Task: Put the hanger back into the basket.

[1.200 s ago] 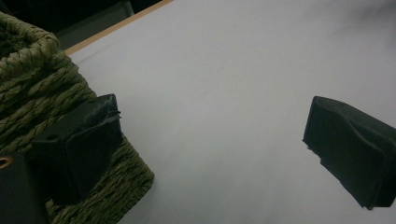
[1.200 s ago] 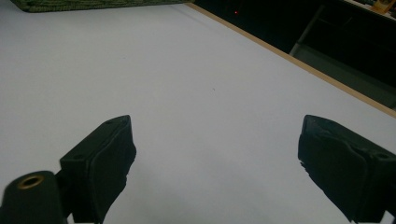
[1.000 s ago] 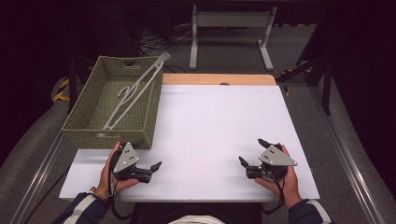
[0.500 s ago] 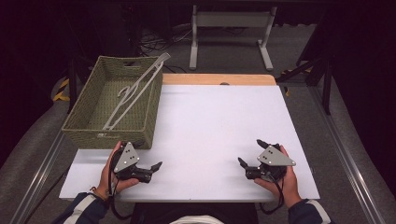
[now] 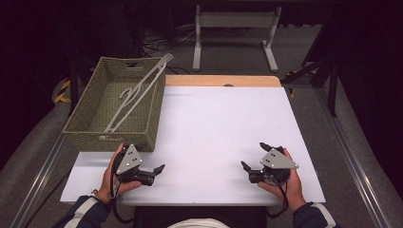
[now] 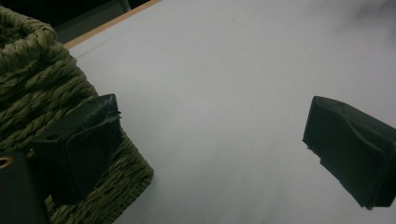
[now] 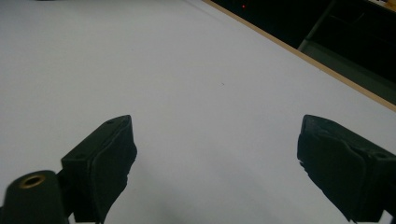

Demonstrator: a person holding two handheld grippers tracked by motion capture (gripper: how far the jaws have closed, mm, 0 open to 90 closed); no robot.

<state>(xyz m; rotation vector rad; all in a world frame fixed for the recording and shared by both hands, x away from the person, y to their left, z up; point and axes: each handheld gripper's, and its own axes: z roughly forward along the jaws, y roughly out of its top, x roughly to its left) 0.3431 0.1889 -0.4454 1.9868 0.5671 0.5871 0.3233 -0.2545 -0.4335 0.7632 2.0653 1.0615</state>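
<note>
While both hands rest unmoved, left gripper (image 5: 151, 167) and right gripper (image 5: 254, 156) stay spread wide (nothing held).

High view looks down from the person's side; both gripper views skim close over the shared white table (image 5: 218, 123).

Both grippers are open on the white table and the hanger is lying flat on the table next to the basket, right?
Not quite. The hanger lies in the woven basket, one end propped on its rim, as the high view shows. Left gripper and right gripper are open.
</note>
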